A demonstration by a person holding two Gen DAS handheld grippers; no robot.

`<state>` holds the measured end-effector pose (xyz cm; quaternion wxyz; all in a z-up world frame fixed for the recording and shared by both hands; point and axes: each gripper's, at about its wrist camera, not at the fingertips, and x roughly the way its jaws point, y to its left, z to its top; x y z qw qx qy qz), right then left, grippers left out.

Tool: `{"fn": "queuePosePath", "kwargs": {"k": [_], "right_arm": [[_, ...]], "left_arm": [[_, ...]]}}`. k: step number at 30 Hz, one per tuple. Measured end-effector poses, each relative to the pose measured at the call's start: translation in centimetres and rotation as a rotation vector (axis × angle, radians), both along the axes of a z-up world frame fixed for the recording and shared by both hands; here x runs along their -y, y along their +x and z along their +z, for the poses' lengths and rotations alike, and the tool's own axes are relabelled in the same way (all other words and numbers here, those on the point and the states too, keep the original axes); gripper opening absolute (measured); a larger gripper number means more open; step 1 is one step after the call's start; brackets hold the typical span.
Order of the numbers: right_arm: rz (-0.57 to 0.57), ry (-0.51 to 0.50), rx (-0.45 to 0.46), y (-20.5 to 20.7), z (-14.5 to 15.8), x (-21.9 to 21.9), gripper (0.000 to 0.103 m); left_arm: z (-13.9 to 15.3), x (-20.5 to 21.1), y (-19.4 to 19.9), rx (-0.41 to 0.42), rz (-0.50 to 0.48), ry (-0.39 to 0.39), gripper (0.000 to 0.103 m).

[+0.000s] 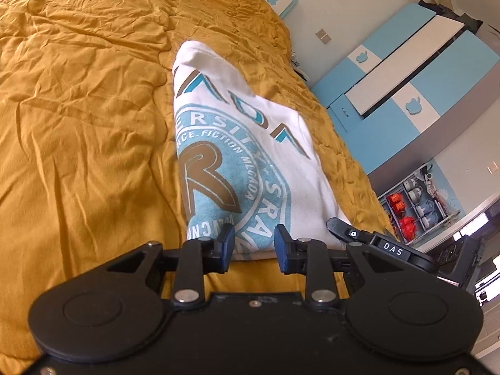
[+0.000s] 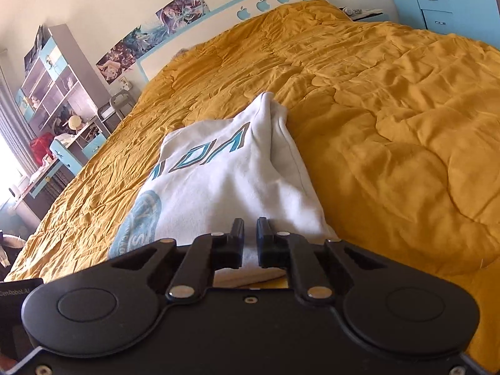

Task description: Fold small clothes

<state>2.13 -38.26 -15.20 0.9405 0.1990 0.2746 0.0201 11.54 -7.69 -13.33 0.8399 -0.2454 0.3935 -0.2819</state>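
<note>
White shirt point(image 1: 250, 143): crest faces left view; right view shows wall posters point(image 2: 150, 34).

We cannot see the near hem of the shirt point(image 1: 250, 162): the left gripper point(image 1: 253, 243) covers it in the left view, and the right gripper point(image 2: 250, 240) covers it in the right view. We cannot tell whether either gripper actually pinches cloth. The shirt's print is partly folded under. The bedspread point(image 2: 390, 125) runs past both frames. Shelf point(image 1: 415, 200) contents are too small to name.
</note>
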Motion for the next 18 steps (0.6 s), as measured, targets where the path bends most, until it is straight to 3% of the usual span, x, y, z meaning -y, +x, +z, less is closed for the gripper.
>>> {"fn": "queuePosePath", "kwargs": {"k": [4, 7, 11, 16, 18], "right_arm": [[0.012, 0.004, 0.082, 0.2, 2.6, 0.1, 0.027], [0.050, -0.046, 0.131, 1.6, 3.8, -0.4, 0.036], [0.070, -0.005, 0.092, 3.0, 2.5, -0.7, 0.036], [0.077, 0.004, 0.065, 2.6, 0.4, -0.9, 0.036], [0.084, 0.010, 0.070, 2.6, 0.2, -0.7, 0.036]], "left_arm": [[2.8, -1.1, 2.2, 0.097, 0.023, -0.039, 0.036], [4.6, -1.3, 6.5, 0.176, 0.043, -0.048, 0.040], [4.3, -0.8, 15.5, 0.198, 0.039, -0.083, 0.040], [1.5, 1.1, 23.7, 0.162, 0.077, 0.074, 0.040], [0.1, 1.5, 26.3, 0.121, 0.067, 0.086, 0.040]]}}
